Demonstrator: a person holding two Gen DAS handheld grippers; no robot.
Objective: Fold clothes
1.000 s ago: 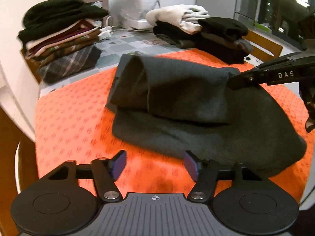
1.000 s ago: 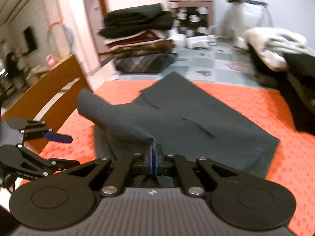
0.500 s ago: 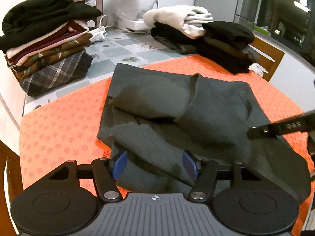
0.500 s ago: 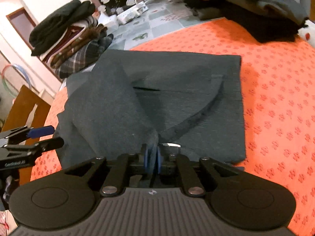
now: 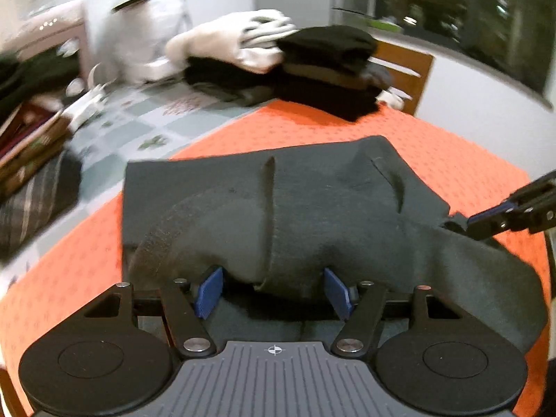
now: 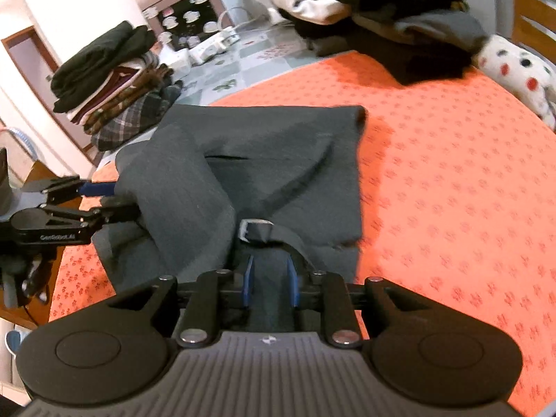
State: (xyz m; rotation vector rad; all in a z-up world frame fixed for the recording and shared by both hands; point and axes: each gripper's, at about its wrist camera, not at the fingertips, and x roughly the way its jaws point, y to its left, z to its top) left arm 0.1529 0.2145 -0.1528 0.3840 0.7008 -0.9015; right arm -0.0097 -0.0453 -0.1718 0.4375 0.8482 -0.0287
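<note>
Trousers (image 5: 312, 208), dark grey, are lying half-folded on the orange cloth (image 5: 434, 146) covering the desk, one wide fold doubled over the middle and the waistband end bunching toward both tools. Left tool (image 5: 274, 292) is standing wide over the near edge, blue pads well clear of the fabric beneath, gripping nothing. Right tool (image 6: 269, 285) is sitting narrow; its jaws have just been opening, and a strip of waistband is lying between the pads without being pinched, so the fold looks freshly let go.

Step in hand, as judged: laying this fold and letting it settle. To do it well, both tools should be lifting straight off so no fabric is dragging along, then pressing the raised hump flat and squaring the edges before the next fold. The loose belt loop (image 6: 257, 229) near the right tool could be snagging a pad.

Count: one garment in work; two tools; one neat stack of folded clothes (image 6: 114, 80) at the far left; one looser heap (image 6: 382, 17) at the far right; one spotted white item (image 6: 521, 73) beside it.
</note>
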